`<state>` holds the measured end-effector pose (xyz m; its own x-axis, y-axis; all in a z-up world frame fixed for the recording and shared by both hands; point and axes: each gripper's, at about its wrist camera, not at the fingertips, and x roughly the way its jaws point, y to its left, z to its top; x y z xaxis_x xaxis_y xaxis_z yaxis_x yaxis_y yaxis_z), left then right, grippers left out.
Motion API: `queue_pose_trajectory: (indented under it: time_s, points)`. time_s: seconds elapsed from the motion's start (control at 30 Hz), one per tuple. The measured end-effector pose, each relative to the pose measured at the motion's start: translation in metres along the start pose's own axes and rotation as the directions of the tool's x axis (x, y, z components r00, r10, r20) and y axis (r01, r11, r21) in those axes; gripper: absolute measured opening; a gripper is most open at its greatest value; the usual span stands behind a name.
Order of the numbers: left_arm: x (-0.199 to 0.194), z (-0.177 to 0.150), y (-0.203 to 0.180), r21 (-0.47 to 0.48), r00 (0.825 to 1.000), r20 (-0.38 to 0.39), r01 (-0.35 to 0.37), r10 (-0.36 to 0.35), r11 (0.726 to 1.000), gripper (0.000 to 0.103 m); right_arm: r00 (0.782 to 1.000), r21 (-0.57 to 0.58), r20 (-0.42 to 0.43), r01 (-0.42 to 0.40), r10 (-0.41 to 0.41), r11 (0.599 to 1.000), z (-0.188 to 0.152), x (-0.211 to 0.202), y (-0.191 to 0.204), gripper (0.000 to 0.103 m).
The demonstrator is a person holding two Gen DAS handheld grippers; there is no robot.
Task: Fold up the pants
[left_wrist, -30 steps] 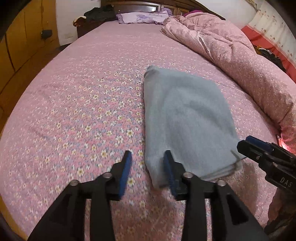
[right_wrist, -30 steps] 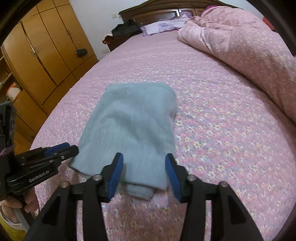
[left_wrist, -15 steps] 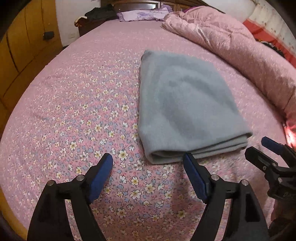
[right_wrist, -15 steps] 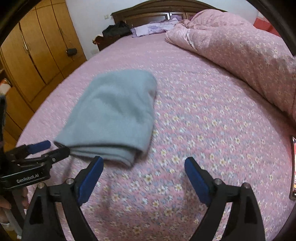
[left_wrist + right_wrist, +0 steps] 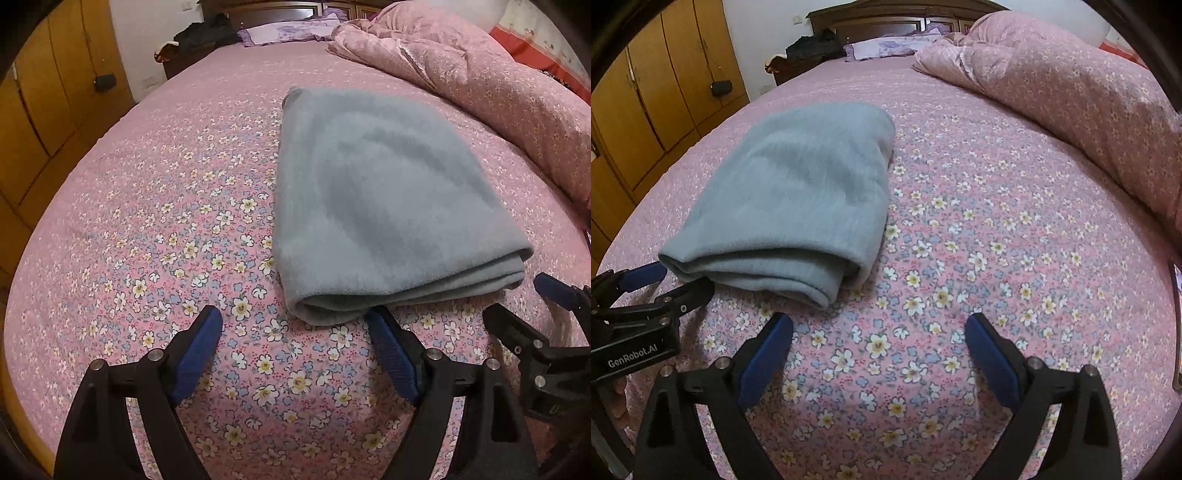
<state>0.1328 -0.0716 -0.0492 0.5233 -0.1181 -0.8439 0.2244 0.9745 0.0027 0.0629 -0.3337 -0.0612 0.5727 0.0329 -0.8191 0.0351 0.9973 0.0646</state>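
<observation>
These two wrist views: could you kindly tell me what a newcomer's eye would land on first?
First, the grey fleece pants, folded into a thick rectangular bundle, lying on the pink floral bedsheet. Next, the open left gripper and open right gripper, blue-padded, poised just short of the bundle's near edge and holding nothing. A rumpled pink quilt is heaped along the bed's right side.

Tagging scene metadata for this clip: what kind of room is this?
A home bedroom, most likely. The folded grey fleece pants lie on a bed with a pink floral sheet, a dark wooden headboard at its far end, and yellow wooden wardrobe doors alongside.
</observation>
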Motion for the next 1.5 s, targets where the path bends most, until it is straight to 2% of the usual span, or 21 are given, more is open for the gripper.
queue_pose_trajectory:
  time_s: [1.5]
  points:
    - [-0.001,-0.001,0.004,-0.009,1.0,-0.004,0.003,-0.003,1.0,0.078,1.0,0.01,0.022,-0.01,0.01,1.0,-0.011,-0.005,0.003,0.101]
